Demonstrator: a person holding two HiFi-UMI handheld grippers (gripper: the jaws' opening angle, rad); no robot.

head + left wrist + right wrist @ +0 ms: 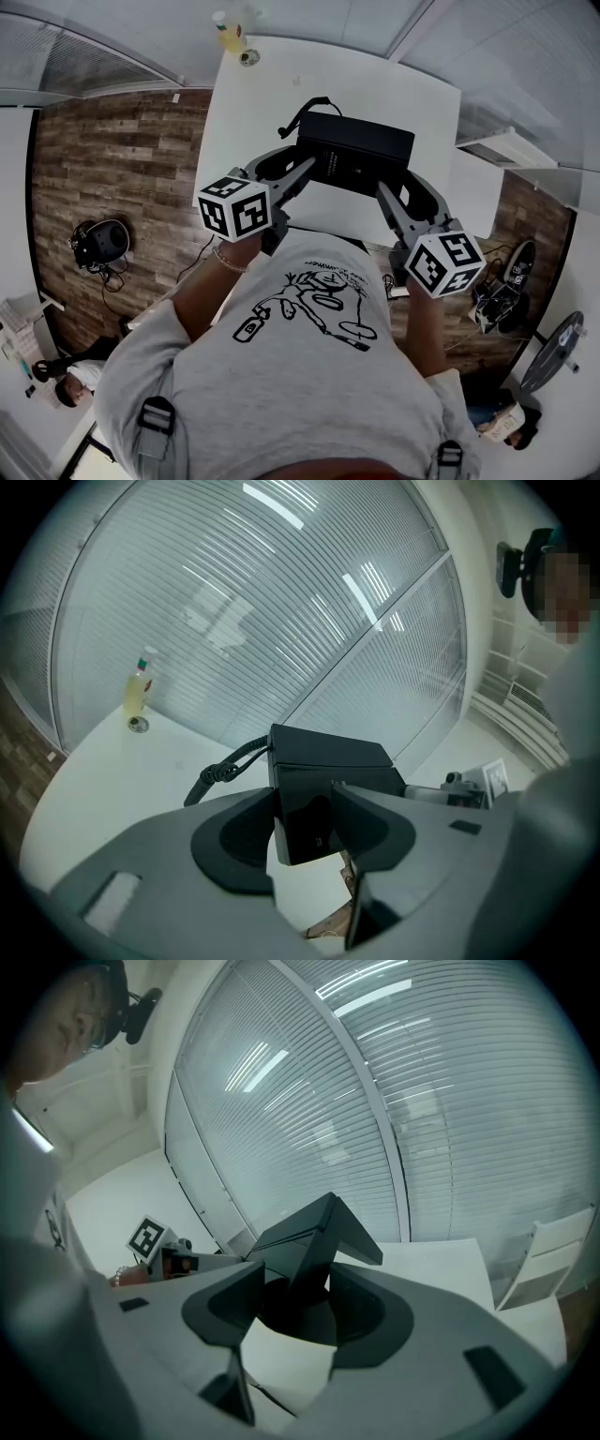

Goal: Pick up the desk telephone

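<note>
The black desk telephone is held between both grippers over the near part of the white table. My left gripper is shut on the phone's left end, and my right gripper is shut on its right end. In the left gripper view the phone fills the gap between the jaws of the left gripper, and its coiled cord trails left. The right gripper view shows the phone tilted, pinched low down by the right gripper. It looks raised off the table.
A small yellow bottle and a round metal thing stand at the table's far corner by the blinds. A white chair is at the right. Dark gear and shoes lie on the wooden floor.
</note>
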